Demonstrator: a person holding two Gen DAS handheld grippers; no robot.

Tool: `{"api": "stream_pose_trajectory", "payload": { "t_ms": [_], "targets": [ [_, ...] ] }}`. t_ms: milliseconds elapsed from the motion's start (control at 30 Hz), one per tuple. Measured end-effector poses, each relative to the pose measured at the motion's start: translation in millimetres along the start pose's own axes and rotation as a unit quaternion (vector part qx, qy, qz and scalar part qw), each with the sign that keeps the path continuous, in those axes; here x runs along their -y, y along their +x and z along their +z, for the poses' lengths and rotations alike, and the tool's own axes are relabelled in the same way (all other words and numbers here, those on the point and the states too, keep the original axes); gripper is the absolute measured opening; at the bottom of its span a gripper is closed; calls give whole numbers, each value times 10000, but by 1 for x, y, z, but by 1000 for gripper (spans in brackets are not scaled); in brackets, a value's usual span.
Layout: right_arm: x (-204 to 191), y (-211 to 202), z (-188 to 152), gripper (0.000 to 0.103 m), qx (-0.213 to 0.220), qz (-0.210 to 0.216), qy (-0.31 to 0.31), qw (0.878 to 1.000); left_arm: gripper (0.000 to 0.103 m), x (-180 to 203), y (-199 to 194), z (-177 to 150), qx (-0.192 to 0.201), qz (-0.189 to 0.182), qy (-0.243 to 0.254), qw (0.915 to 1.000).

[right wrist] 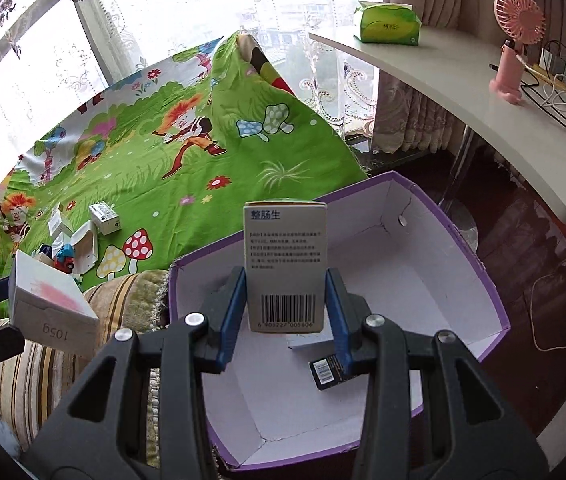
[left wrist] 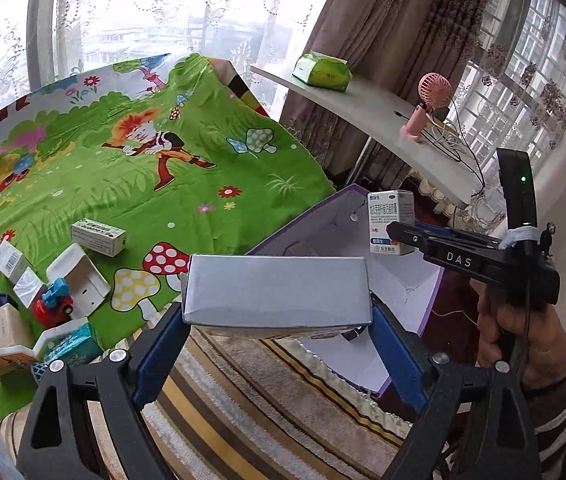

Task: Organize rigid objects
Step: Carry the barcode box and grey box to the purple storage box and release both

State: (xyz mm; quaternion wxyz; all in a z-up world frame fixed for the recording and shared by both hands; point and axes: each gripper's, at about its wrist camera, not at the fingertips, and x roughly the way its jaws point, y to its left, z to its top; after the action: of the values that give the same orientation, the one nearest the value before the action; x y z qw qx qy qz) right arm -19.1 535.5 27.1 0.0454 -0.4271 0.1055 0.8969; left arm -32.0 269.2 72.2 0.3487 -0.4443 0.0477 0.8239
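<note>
My left gripper (left wrist: pixel 277 316) is shut on a wide silver-grey carton (left wrist: pixel 277 290), held over the striped cushion just short of the purple bin (left wrist: pixel 403 276). The same carton (right wrist: pixel 49 300) shows at the left of the right wrist view. My right gripper (right wrist: pixel 285 316) is shut on an upright white medicine box (right wrist: pixel 285 264) with a barcode, hanging over the purple bin (right wrist: pixel 495 300). The left wrist view shows that medicine box (left wrist: pixel 391 222) between the right gripper's fingers. Inside the bin lie a small dark box (right wrist: pixel 325 372) and a white box (right wrist: pixel 307 342).
Several small boxes, a white tray (left wrist: pixel 79 276) and a red-and-blue toy car (left wrist: pixel 53 304) lie on the green cartoon cloth (left wrist: pixel 163 184). A white curved desk (right wrist: pixel 463 80) holds a tissue pack (right wrist: pixel 389 22), a pink fan (right wrist: pixel 515 44) and cables. A striped cushion (left wrist: pixel 263 392) lies below.
</note>
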Motion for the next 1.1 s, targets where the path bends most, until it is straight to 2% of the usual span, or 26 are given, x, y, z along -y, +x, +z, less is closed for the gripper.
{"api": "stream_pose_trajectory", "payload": {
  "t_ms": [300, 467, 533, 600, 700, 1100],
  "targets": [
    [34, -9, 1, 44, 161, -264, 324, 9990, 94, 39, 32, 6, -288, -634, 236, 9973],
    [45, -11, 1, 44, 170, -280, 434, 9985, 96, 40, 34, 5, -323, -630, 227, 9972],
    [48, -10, 1, 50, 143, -258, 474, 9984, 96, 38, 33, 5, -322, -586, 210, 9975],
    [50, -10, 0, 65, 160, -260, 528, 9981, 96, 36, 32, 5, -311, -565, 193, 9977],
    [51, -11, 0, 71, 189, -258, 567, 9979, 96, 33, 29, 5, -277, -510, 176, 9982],
    [37, -3, 0, 73, 68, -151, 394, 9991, 96, 4, 21, -2, -237, -412, -196, 9987]
  ]
}}
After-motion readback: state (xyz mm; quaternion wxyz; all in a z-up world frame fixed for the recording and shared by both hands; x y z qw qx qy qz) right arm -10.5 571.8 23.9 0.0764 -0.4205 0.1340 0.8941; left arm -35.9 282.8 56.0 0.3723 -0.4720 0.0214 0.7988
